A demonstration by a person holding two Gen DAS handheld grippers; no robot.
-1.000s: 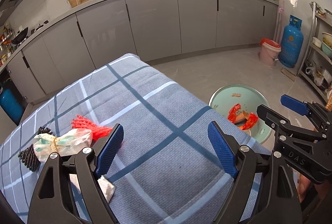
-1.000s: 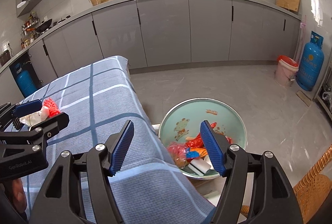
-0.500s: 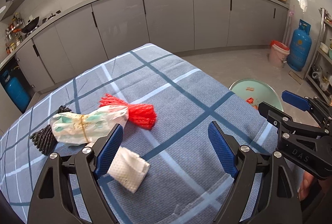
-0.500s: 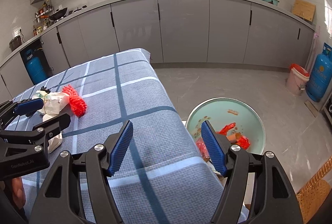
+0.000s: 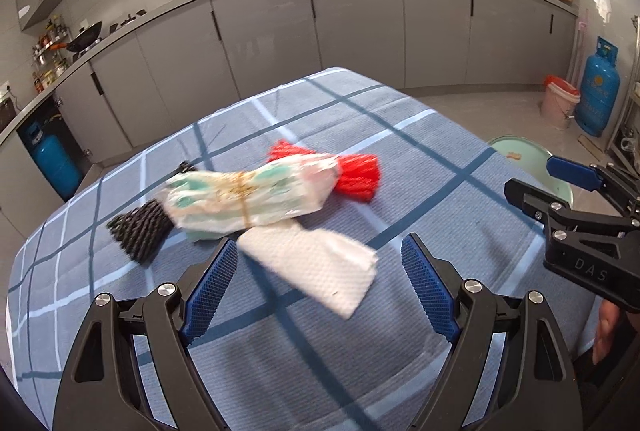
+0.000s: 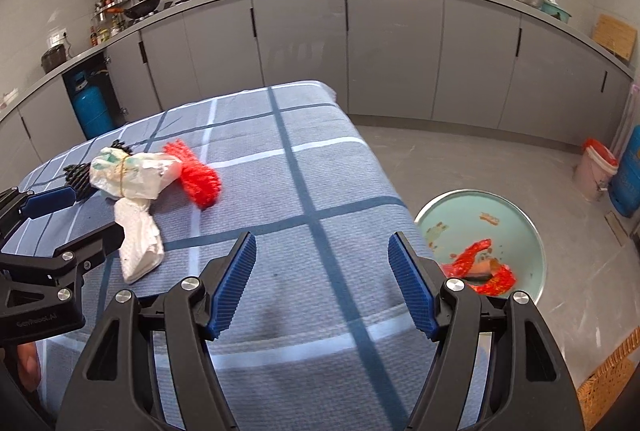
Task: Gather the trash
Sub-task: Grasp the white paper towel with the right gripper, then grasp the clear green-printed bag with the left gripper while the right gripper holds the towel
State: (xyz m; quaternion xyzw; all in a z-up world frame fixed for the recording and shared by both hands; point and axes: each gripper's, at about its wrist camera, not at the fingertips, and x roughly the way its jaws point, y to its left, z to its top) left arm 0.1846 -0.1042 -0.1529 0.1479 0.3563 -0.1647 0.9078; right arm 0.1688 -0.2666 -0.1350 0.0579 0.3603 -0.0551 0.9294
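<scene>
On the blue checked tablecloth [image 5: 420, 159] lies a heap of trash: a white paper towel [image 5: 316, 269], a printed plastic wrapper tied with a band [image 5: 248, 197], red foam netting [image 5: 358, 175] and black foam netting [image 5: 138, 229]. My left gripper [image 5: 320, 289] is open, its fingers straddling the near end of the paper towel without pressing it. In the right wrist view the same paper towel [image 6: 138, 239], wrapper [image 6: 132, 175] and red netting [image 6: 198, 179] sit at the left. My right gripper [image 6: 322, 283] hangs open over bare cloth, nothing between its pads.
A pale green basin [image 6: 504, 231] with red wrappers in it stands on the floor right of the table. Grey kitchen cabinets [image 6: 392, 59] run along the back. A pink bucket [image 6: 596, 175] and a blue gas cylinder [image 5: 600, 95] stand at the far right.
Both grippers have swung left, from the basin side toward the trash heap. The paper towel now lies between my left fingers, and the basin has slid toward the right edge in both views.
</scene>
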